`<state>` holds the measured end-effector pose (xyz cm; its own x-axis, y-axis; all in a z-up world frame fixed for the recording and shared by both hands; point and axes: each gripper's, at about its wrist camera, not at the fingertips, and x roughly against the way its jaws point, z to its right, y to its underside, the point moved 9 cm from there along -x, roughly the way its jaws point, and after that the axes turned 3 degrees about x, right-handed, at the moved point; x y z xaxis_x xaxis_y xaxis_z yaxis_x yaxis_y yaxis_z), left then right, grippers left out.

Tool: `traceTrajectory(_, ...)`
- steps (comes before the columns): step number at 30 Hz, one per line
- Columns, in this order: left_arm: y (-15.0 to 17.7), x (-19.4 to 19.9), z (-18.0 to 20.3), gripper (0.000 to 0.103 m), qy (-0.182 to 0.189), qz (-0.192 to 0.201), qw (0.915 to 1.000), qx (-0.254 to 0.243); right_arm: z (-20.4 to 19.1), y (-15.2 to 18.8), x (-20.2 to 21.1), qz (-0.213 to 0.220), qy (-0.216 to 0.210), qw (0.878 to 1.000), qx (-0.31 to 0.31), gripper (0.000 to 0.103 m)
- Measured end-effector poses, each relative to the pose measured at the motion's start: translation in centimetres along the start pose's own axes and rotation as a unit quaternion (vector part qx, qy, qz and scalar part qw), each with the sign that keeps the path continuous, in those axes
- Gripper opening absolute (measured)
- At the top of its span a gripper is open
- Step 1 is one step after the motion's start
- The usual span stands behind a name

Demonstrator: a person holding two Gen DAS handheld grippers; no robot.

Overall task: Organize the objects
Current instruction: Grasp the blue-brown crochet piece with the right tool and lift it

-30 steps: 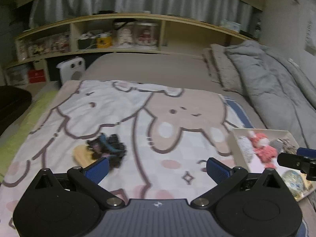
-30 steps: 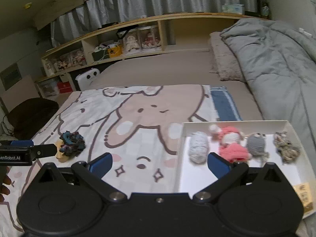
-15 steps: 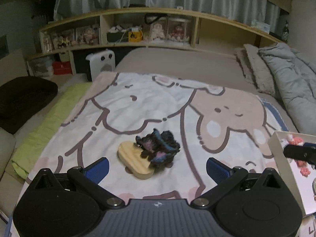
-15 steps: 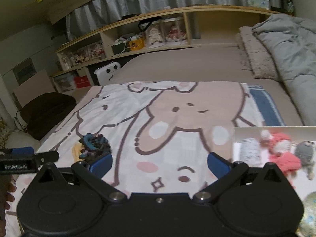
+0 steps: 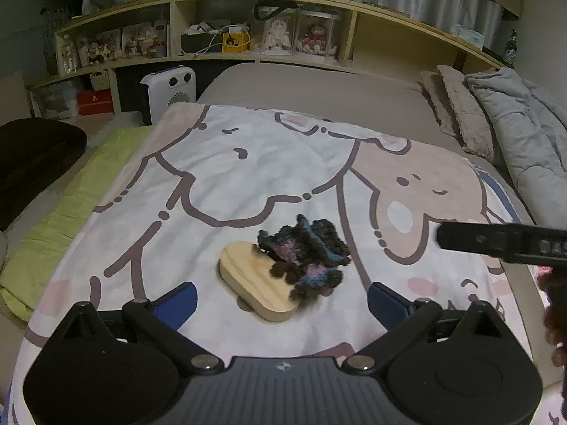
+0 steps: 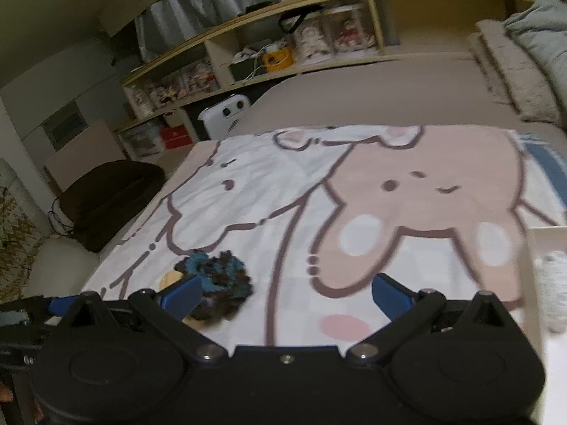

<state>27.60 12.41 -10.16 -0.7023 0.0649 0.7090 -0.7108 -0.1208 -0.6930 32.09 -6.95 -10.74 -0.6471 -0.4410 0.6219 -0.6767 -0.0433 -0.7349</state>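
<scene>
A dark crocheted piece (image 5: 306,256) with blue and pink yarn lies partly on a small light wooden board (image 5: 255,285) on the cartoon-print blanket (image 5: 248,170). My left gripper (image 5: 280,301) is open and empty, and the board lies just ahead between its fingers. My right gripper (image 6: 285,295) is open and empty; the crocheted piece (image 6: 218,283) is by its left fingertip (image 6: 182,295). The right gripper's finger (image 5: 496,239) shows at the right of the left wrist view. A white tray's edge (image 6: 531,265) holds a pale yarn toy (image 6: 553,283).
The blanket covers a bed with grey pillows and a duvet (image 5: 514,134) at the far right. A wooden shelf (image 5: 248,28) with dolls and boxes runs behind the bed. A white heater (image 5: 168,90) and a dark cushion (image 5: 32,156) sit to the left.
Both grippers have swung left. The crocheted piece and board now sit centred before my left gripper, and the white tray has slid almost out of the right wrist view.
</scene>
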Motion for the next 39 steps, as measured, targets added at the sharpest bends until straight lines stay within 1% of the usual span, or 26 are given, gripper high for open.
traceTrajectory(2,0.0,-0.6,-0.6,0.096,0.003,-0.006,1.0,0.003,-0.9,-0.1,-1.4,-0.006,-0.015,1.0,0.003,0.101)
traceTrajectory(4,0.1,-1.2,-1.1,0.094,0.005,-0.011,0.9999,0.007,-1.7,-0.2,-3.0,-0.015,-0.033,0.999,0.005,0.096)
traceTrajectory(10,0.5,-3.2,-1.7,0.093,0.019,-0.023,0.9994,0.014,-3.3,0.3,-7.0,-0.053,-0.068,0.996,0.016,0.093)
traceTrajectory(15,0.9,-4.9,-1.9,0.093,0.021,-0.03,0.9989,0.028,-4.4,0.8,-9.5,-0.078,-0.09,0.992,0.028,0.092)
traceTrajectory(17,1.0,-5.5,-1.8,0.092,0.023,-0.029,0.9987,0.034,-4.9,1.1,-10.5,-0.09,-0.1,0.991,0.028,0.089)
traceTrajectory(20,1.1,-6.2,-1.5,0.091,0.026,-0.025,0.9982,0.047,-5.2,1.5,-11.7,-0.105,-0.104,0.989,0.029,0.08)
traceTrajectory(21,1.2,-6.5,-1.3,0.09,0.027,-0.023,0.9978,0.056,-5.3,1.6,-12.0,-0.11,-0.107,0.988,0.027,0.069)
traceTrajectory(22,1.4,-6.8,-1.2,0.089,0.029,-0.025,0.9972,0.065,-5.3,1.7,-12.2,-0.113,-0.109,0.987,0.024,0.065)
traceTrajectory(23,1.5,-7.1,-1.1,0.087,0.03,-0.027,0.9964,0.074,-5.2,1.6,-12.2,-0.11,-0.112,0.987,0.022,0.062)
traceTrajectory(24,1.5,-7.3,-1.1,0.087,0.028,-0.028,0.9958,0.082,-5.1,1.5,-12.1,-0.106,-0.114,0.988,0.023,0.057)
traceTrajectory(27,1.2,-7.1,-1.2,0.087,0.016,-0.016,0.9956,0.091,-4.2,0.8,-11.6,-0.089,-0.104,0.99,0.021,0.051)
traceTrajectory(30,1.0,-7.0,-1.4,0.087,0.006,-0.007,0.9951,0.098,-2.4,0.2,-11.1,-0.071,-0.08,0.994,0.01,0.047)
traceTrajectory(34,0.8,-7.2,-1.8,0.086,-0.007,0.005,0.9921,0.125,-0.5,-0.1,-10.4,-0.058,-0.053,0.997,0.005,0.046)
traceTrajectory(37,0.8,-7.5,-1.6,0.086,-0.008,0.015,0.9889,0.148,0.3,-0.1,-9.9,-0.053,-0.041,0.998,0.007,0.046)
traceTrajectory(39,1.0,-7.9,-1.7,0.086,-0.017,0.017,0.9874,0.156,0.6,-0.1,-9.5,-0.049,-0.033,0.998,0.014,0.046)
